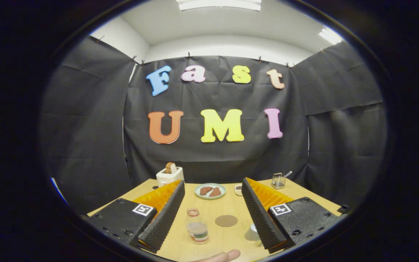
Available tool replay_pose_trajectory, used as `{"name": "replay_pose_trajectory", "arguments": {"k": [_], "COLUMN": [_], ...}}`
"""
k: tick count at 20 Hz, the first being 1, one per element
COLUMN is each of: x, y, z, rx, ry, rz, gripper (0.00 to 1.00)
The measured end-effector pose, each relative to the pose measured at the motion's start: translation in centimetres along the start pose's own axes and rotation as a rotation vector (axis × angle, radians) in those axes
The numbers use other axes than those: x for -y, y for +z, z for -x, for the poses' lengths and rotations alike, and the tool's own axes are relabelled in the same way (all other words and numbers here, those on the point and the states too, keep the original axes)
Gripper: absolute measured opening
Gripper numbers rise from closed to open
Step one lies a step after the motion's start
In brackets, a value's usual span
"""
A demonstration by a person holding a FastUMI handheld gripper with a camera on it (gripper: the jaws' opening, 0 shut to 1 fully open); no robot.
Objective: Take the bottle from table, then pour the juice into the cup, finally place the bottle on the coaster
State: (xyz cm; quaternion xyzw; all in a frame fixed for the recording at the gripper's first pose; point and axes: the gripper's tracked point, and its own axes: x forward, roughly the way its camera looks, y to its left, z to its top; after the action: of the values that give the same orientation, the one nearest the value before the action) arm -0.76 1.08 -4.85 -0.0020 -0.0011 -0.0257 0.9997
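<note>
A small clear bottle point(196, 227) with an open red-rimmed neck stands upright on the wooden table point(231, 203), between my fingers and nearer the left one. A round brown coaster point(226, 220) lies flat just to its right. A clear cup point(253, 233) stands by the inner side of the right finger, partly hidden by it. My gripper point(213, 191) is open, its fingers wide apart and above the table, touching nothing.
Beyond the fingers lie a plate of brownish food point(210, 190), a small dish point(238, 189), a white toaster with a slice of bread point(169, 175) at the far left and a glass with a spoon point(278, 180) at the far right. A person's fingertip point(222, 257) rests at the near table edge.
</note>
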Motion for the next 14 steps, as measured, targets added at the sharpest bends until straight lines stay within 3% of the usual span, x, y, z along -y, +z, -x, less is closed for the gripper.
{"name": "replay_pose_trajectory", "arguments": {"k": [14], "x": [-1.5], "y": [-10.3], "z": [-0.6], "rx": [-0.037], "ry": [0.015], "rz": [-0.004], "gripper": [1.00]}}
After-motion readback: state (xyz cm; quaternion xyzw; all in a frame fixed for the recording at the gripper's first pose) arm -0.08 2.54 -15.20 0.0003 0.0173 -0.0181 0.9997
